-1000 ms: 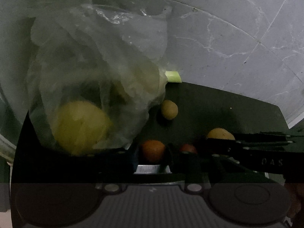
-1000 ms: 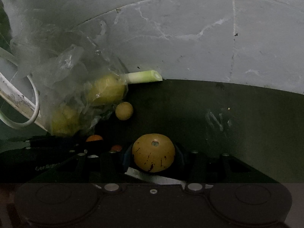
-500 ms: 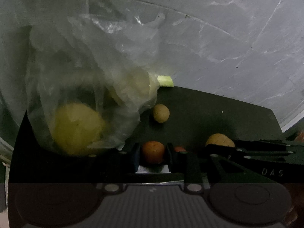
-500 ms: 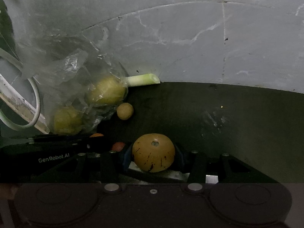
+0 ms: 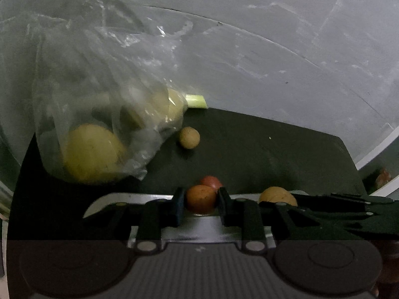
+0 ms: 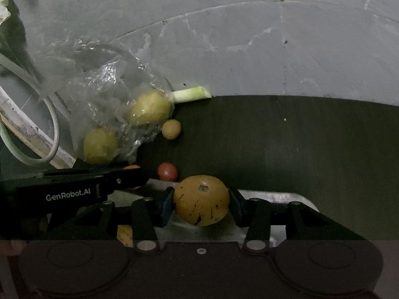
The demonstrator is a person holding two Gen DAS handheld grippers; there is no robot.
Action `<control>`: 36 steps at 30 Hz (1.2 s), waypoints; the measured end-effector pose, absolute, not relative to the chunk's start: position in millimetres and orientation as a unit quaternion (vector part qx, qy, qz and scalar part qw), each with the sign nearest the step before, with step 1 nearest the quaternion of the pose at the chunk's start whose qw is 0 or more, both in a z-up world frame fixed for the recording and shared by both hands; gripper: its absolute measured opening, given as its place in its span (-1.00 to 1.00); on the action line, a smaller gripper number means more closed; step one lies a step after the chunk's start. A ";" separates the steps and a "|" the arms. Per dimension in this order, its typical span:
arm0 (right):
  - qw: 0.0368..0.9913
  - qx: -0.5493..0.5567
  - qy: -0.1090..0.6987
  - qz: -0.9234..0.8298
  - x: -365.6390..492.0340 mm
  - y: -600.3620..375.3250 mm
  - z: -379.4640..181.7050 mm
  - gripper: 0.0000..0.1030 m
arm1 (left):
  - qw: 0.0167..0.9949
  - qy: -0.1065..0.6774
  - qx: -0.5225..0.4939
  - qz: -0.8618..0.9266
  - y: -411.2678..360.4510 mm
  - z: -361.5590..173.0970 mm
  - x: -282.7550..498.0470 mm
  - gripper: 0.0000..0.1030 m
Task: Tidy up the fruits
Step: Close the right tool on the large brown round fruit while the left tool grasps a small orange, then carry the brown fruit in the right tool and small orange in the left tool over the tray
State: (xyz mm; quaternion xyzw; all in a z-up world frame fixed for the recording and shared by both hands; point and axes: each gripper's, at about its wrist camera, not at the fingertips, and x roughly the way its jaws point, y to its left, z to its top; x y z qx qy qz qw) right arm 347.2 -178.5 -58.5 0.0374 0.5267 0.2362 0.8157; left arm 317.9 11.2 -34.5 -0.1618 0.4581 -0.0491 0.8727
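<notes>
My left gripper [image 5: 200,203] is shut on a small orange fruit [image 5: 200,198], held above a metal tray [image 5: 159,196]. A small red fruit [image 5: 211,181] lies just beyond it on the dark table [image 5: 261,154]. My right gripper [image 6: 200,205] is shut on a large yellow-orange speckled fruit [image 6: 201,203] over the same metal tray [image 6: 274,196]. The right gripper also shows in the left wrist view [image 5: 324,205], and the left gripper's side [image 6: 74,186] shows in the right wrist view. A clear plastic bag [image 5: 94,104] at the left holds yellow-green fruits [image 5: 92,152]. A small tan round fruit [image 5: 189,137] sits beside the bag.
A cut green stalk [image 6: 192,94] lies at the table's far edge behind the bag. A grey marbled wall [image 6: 249,49] rises behind the table. White curved tubing [image 6: 32,134] is at the far left. Open dark tabletop [image 6: 299,144] spreads to the right.
Both grippers have lifted and drawn back with their fruits; the metal tray now shows under them, and the red fruit appears farther ahead of the left gripper.
</notes>
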 end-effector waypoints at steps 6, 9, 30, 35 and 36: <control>0.818 0.046 0.528 0.224 328.9 -189.3 -57.4 -0.06 | 0.872 0.460 -0.154 -0.068 -2.9 -30.0 311.2 -0.42; 0.818 0.049 0.530 0.218 318.4 -195.6 -57.4 -0.06 | 0.871 0.461 -0.149 -0.081 -10.2 -28.1 307.3 -0.42; 0.818 0.050 0.543 0.184 261.0 -223.9 -60.1 -0.06 | 0.857 0.484 -0.098 -0.147 -57.7 -25.8 286.0 -0.42; 0.818 0.052 0.546 0.171 251.0 -231.7 -59.7 -0.06 | 0.854 0.488 -0.089 -0.159 -66.3 -25.0 281.5 -0.41; 0.819 0.052 0.546 0.169 249.4 -233.1 -59.3 -0.06 | 0.853 0.489 -0.086 -0.162 -68.1 -24.9 280.5 -0.42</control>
